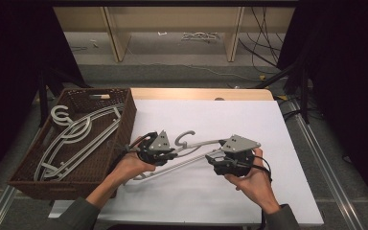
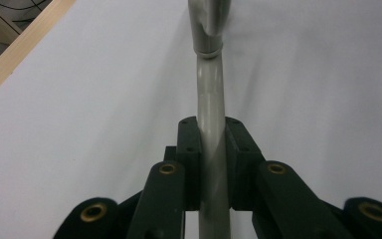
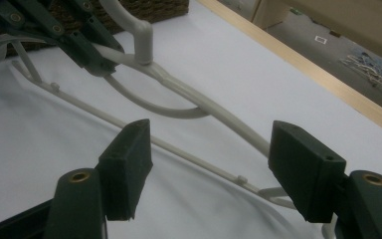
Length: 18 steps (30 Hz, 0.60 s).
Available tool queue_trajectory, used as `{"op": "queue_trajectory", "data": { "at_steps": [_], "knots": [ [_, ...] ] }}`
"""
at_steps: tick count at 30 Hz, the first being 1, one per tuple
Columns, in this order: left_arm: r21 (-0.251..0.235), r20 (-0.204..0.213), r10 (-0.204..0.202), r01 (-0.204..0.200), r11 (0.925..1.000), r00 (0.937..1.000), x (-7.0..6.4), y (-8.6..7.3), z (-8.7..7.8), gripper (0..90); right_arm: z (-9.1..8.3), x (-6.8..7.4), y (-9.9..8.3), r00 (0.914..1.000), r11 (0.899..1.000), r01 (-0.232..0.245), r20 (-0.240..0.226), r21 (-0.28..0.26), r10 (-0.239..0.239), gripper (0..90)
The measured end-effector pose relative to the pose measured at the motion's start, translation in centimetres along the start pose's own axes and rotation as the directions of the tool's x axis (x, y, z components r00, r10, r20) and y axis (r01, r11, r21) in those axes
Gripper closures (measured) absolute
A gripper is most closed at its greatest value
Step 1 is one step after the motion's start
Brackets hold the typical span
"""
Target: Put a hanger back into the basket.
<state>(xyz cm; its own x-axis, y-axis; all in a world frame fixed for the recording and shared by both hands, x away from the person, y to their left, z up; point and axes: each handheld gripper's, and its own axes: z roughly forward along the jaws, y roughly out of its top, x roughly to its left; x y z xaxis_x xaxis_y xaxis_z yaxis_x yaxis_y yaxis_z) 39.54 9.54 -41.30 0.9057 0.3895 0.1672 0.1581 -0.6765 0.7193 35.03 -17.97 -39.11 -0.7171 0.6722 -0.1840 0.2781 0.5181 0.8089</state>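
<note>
Centrally in the high view, a grey hanger (image 1: 191,152) lies on the white table (image 1: 249,120), between 2 grippers. Mid-frame in the left gripper view, the left gripper (image 2: 212,149) pinches its shoulder. Below, the right gripper (image 3: 209,164) stands spread around the hanger's arm.

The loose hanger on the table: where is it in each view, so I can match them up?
High view: the hanger lies mid-table between both grippers.
Left gripper view: its bar runs up the centre, clamped in the left gripper.
Right gripper view: it crosses diagonally beyond the open right gripper.
Shared landmark: the hook base, beside the left gripper.
</note>
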Motion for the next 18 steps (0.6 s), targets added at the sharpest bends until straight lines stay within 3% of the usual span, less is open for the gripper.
{"op": "queue_trajectory", "data": {
  "at_steps": [6,11,16,18],
  "knots": [
    [-0.036,-0.011,-0.064,0.063,0.9973,0.9979,0.8,1.2,-0.9,79.3,-0.1,0.3,-1.3,0.9993,0.999,-0.035,0.008,-0.006,0.035,34.1],
    [-0.075,-0.012,-0.092,0.091,0.9931,0.9957,1.4,2.4,-2.3,79.3,0.0,0.7,-2.2,0.9984,0.998,-0.057,0.001,-0.014,0.057,33.6],
    [-0.146,-0.003,-0.161,0.159,0.9764,0.9870,2.2,3.3,-4.0,79.3,-0.2,0.9,-2.7,0.9969,0.996,-0.078,0.005,-0.053,0.078,29.6],
    [-0.151,-0.010,-0.151,0.148,0.9773,0.9884,2.5,3.7,-4.7,79.3,-0.1,1.0,-2.9,0.9967,0.995,-0.079,0.012,-0.061,0.080,28.8]
  ]
}}
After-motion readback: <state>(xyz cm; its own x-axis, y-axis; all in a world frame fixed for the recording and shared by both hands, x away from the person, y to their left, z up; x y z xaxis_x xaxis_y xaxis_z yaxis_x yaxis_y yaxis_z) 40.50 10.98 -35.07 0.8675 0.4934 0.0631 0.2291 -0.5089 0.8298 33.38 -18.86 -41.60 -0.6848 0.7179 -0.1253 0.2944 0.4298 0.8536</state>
